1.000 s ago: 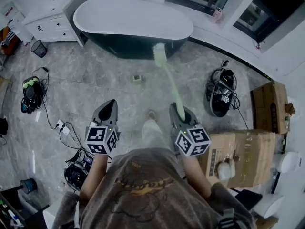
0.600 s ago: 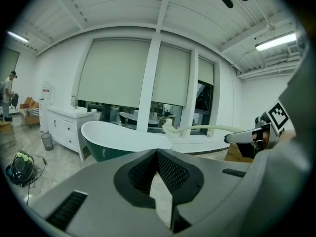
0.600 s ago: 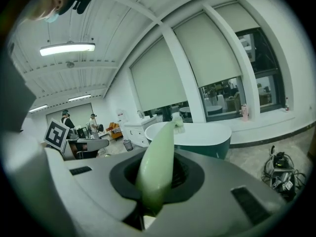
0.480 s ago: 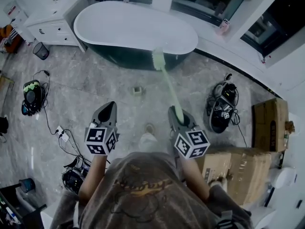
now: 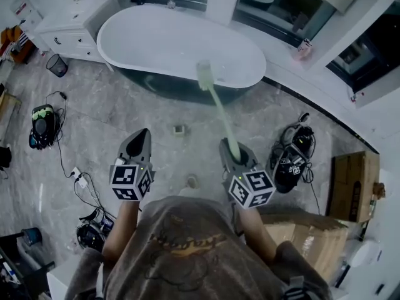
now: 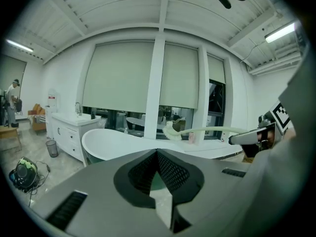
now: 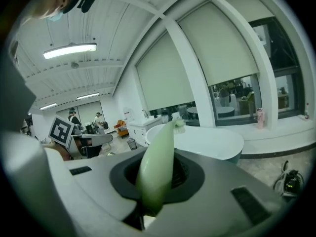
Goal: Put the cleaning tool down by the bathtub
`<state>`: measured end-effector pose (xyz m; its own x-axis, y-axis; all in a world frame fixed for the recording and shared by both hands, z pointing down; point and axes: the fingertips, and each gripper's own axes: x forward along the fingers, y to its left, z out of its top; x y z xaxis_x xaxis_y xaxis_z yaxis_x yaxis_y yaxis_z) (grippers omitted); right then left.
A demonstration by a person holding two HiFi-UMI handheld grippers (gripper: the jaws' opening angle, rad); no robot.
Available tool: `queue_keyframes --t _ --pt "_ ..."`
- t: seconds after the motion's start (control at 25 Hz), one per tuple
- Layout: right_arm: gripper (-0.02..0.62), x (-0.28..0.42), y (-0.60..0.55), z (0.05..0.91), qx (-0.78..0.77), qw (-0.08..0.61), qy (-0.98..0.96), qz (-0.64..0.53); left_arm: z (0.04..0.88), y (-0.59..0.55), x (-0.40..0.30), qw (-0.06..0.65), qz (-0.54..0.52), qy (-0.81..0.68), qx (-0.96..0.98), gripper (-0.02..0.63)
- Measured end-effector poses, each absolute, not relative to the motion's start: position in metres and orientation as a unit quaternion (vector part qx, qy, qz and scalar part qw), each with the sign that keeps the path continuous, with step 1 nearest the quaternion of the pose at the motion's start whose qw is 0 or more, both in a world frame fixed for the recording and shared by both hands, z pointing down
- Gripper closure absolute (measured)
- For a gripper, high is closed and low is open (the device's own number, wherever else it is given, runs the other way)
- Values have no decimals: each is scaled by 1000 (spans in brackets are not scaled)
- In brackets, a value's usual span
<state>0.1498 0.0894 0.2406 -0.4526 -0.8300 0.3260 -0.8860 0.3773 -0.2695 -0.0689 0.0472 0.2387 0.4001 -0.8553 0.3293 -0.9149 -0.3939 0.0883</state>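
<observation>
While the pale green long-handled cleaning brush (image 5: 220, 111) slants forward in the air, bristle head seen against the near rim of the white oval bathtub (image 5: 164, 84), its handle end sits clamped in the right gripper (image 5: 233, 154), jaws nearly closed; left gripper (image 5: 139, 144) alongside, jaws together, nothing between them, above grey marble floor (image 5: 94, 120)

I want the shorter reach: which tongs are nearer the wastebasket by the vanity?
Left. The left tongs sit right of the wastebasket, across floor; the right tongs, gripping the brush, are farther right.
</observation>
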Motion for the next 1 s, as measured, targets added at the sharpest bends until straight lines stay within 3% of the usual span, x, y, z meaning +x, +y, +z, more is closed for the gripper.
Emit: queue_keyframes --t 1.0 --pt "557 121 -61 272 501 82 -832 223 264 -91 -85 128 104 -537 828 604"
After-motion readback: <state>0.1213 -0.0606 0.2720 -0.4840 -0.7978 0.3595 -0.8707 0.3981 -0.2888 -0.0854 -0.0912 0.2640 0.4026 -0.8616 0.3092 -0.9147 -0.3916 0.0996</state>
